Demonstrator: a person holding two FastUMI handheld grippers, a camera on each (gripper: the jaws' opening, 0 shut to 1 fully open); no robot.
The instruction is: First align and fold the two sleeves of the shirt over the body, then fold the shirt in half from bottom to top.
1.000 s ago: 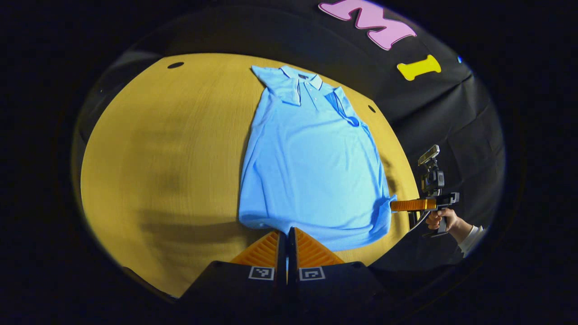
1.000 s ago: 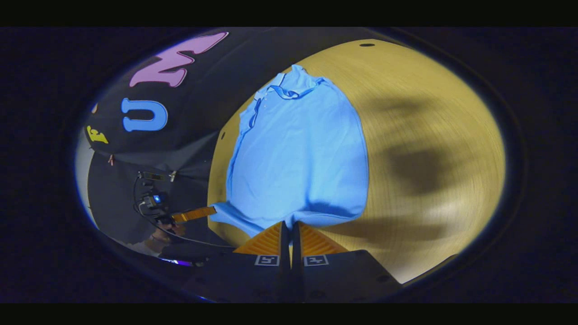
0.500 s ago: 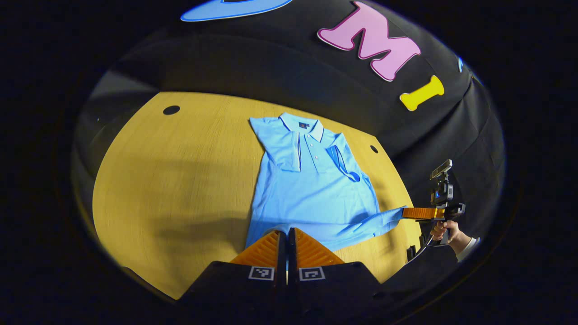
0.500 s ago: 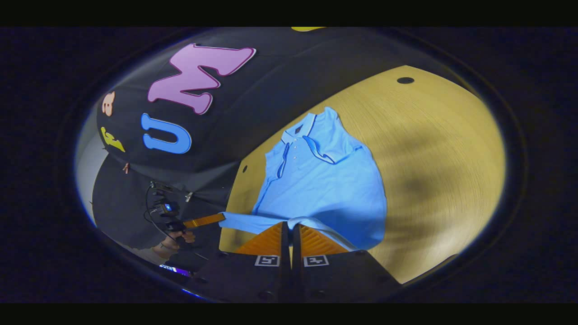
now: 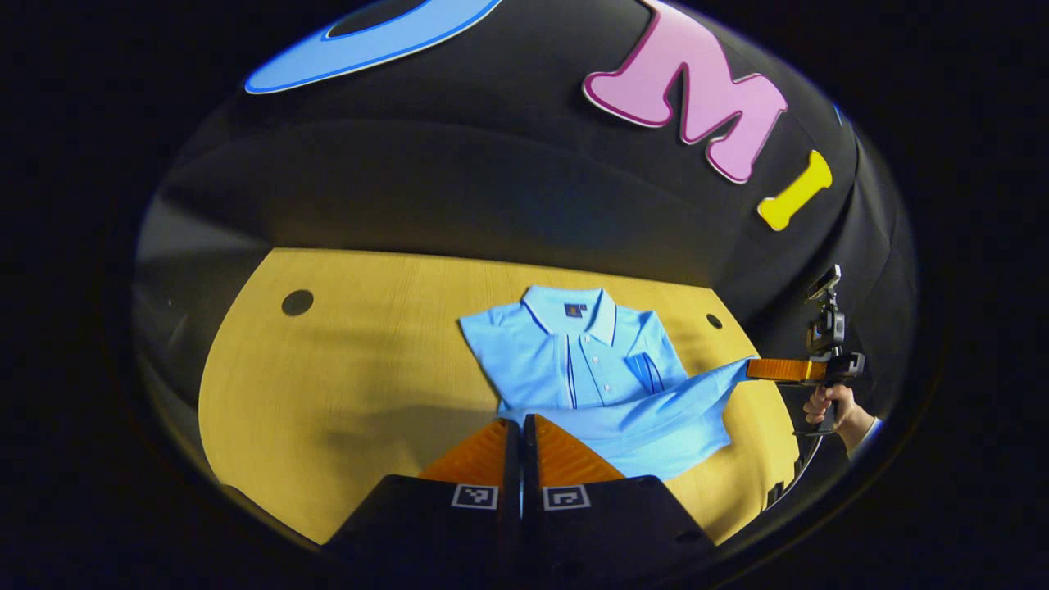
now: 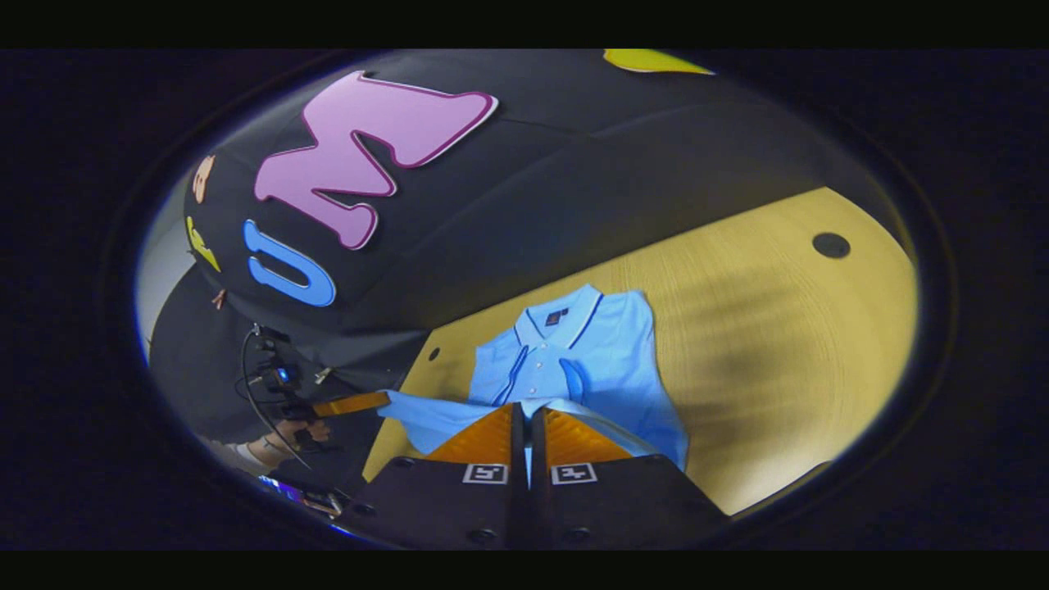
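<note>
STEP: bottom-to-top fold, approx. midway. Both hem corners lifted w/ fingers pinched shut on cloth: left gripper (image 5: 521, 426) on one corner, right gripper (image 6: 528, 414) on the other. To do well: keep corners level and hem taut, carry fwd to collar, lay edge square on shoulders, then release.

ITEM: shirt (image 5: 574, 360), light blue polo, dark piping, sleeves folded in over body. Loc.: on wooden table (image 5: 344, 385), centre, collar toward booth wall.
</note>
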